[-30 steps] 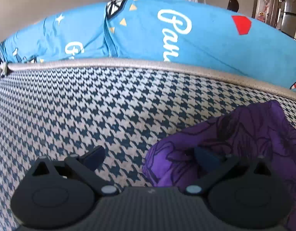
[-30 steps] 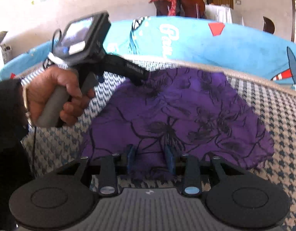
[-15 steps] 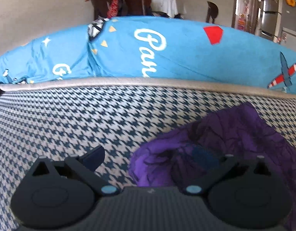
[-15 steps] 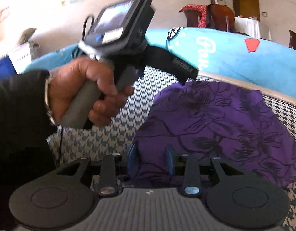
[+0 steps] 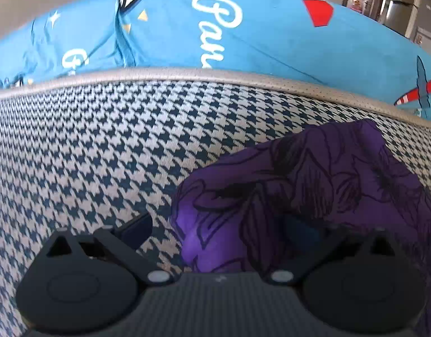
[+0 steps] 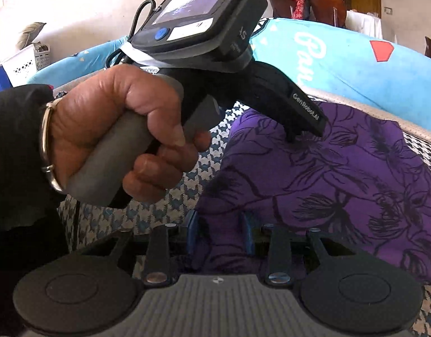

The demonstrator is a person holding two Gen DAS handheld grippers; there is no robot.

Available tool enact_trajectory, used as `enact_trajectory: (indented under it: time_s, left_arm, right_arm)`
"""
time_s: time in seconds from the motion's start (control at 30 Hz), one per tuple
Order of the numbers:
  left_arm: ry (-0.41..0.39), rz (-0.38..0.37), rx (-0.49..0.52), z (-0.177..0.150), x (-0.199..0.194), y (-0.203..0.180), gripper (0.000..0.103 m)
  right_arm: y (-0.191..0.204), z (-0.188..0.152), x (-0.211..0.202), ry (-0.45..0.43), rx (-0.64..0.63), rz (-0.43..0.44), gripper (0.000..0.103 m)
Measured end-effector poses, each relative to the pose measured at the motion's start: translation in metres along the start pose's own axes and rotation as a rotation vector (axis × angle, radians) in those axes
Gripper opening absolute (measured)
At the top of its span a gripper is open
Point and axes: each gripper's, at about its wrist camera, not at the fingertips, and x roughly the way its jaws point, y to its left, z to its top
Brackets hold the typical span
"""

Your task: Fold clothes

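Note:
A purple garment [image 5: 327,179] with black flower outlines lies bunched on a houndstooth mat [image 5: 103,146]. My left gripper [image 5: 218,230] is open and wide: its left finger [image 5: 137,227] rests bare over the mat, and the cloth's folded edge drapes over its right finger. In the right wrist view the purple garment [image 6: 341,182] spreads to the right. My right gripper [image 6: 219,233] is shut on its near edge, which is pinched between the blue fingers [image 6: 191,231]. A hand [image 6: 125,129] holds the left gripper's body [image 6: 210,28], whose nose dips onto the cloth's far left part.
The mat's beige trim [image 5: 215,74] borders a blue printed bedsheet [image 5: 271,42] with white script and red shapes. A white perforated basket [image 6: 27,61] stands far left by the wall. Chairs [image 6: 322,2] and a draped table stand behind. A black sleeve [image 6: 16,154] fills the left.
The right gripper has carried the cloth's near edge leftward, toward the hand with the left gripper, which now looms much larger. The left view tipped up, then back down; the cloth is bunched closer.

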Motion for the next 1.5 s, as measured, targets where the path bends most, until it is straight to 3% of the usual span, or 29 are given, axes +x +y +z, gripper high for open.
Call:
enact_trajectory:
  time_s: [0.2,0.4,0.7,0.83,0.97,1.27,1.5]
  left_arm:
    - [0.003,0.005,-0.021,-0.001,0.001,0.003,0.103]
    - [-0.068,0.039,-0.005,0.003,-0.021,-0.003,0.103]
    - [-0.1,0.004,0.086,0.0,-0.04,-0.028,0.103]
    - [-0.077,-0.016,0.143,-0.007,-0.037,-0.042,0.103]
    - [-0.05,0.01,0.201,-0.014,-0.029,-0.05,0.103]
    - [-0.061,0.082,0.272,-0.025,-0.015,-0.06,0.103]
    - [-0.064,0.08,0.249,-0.03,-0.016,-0.061,0.103]
  right_arm:
    - [-0.004,0.002,0.001,-0.007,-0.001,0.008,0.034]
    - [-0.015,0.003,-0.019,-0.06,0.015,0.032,0.033]
    - [-0.069,-0.006,-0.064,-0.158,0.195,-0.114,0.033]
    - [-0.09,-0.009,-0.07,-0.143,0.282,-0.221,0.033]
    - [-0.107,-0.013,-0.066,-0.085,0.369,-0.292,0.033]
    - [-0.131,-0.021,-0.054,-0.014,0.564,-0.271,0.034]
    - [-0.13,-0.019,-0.044,0.001,0.53,-0.287,0.034]
